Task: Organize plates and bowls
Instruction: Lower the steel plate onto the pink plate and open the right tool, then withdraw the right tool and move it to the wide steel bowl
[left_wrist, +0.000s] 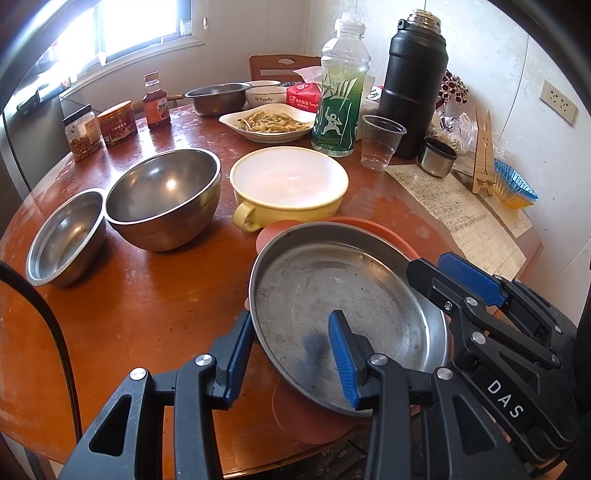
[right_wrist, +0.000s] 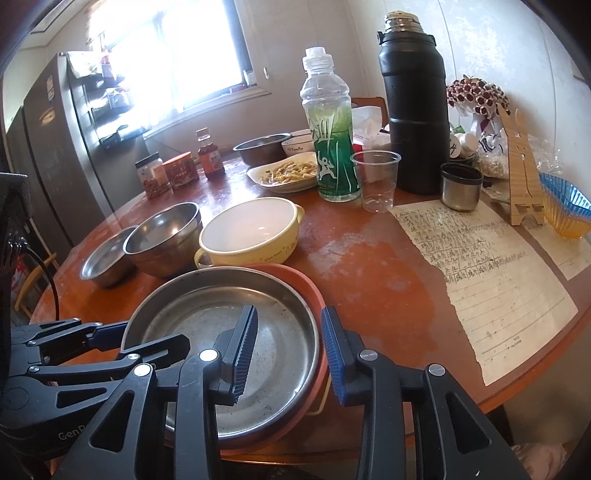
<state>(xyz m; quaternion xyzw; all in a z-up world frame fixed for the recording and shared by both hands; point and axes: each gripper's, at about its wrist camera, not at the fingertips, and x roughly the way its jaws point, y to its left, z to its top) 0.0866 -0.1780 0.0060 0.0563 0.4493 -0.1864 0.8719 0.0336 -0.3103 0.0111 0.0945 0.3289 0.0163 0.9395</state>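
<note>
Reddish-brown and worn pale in patches, a round wooden tabletop stands by a bright window in a white-walled room, a dark fridge at its far side. At the near edge a steel plate sits in an orange plate. The left gripper straddles the steel plate's near rim, one finger inside and one outside, its jaws narrowly apart; whether the pads press the rim cannot be told. The right gripper straddles both plates' rims on the other side, one finger inside the steel plate and one outside the orange one, with a gap showing at the pads, so it grips nothing. Its body reads "DAS" in the left view; the left gripper's reads "GenR" in part. Behind the plates are a yellow bowl with handles, then a big steel bowl and a small steel bowl side by side. Farther back stand a green-labelled bottle, a clear cup, a black flask, a dish of food and a white bowl marked "Family". A handwritten sheet lies at right.
</note>
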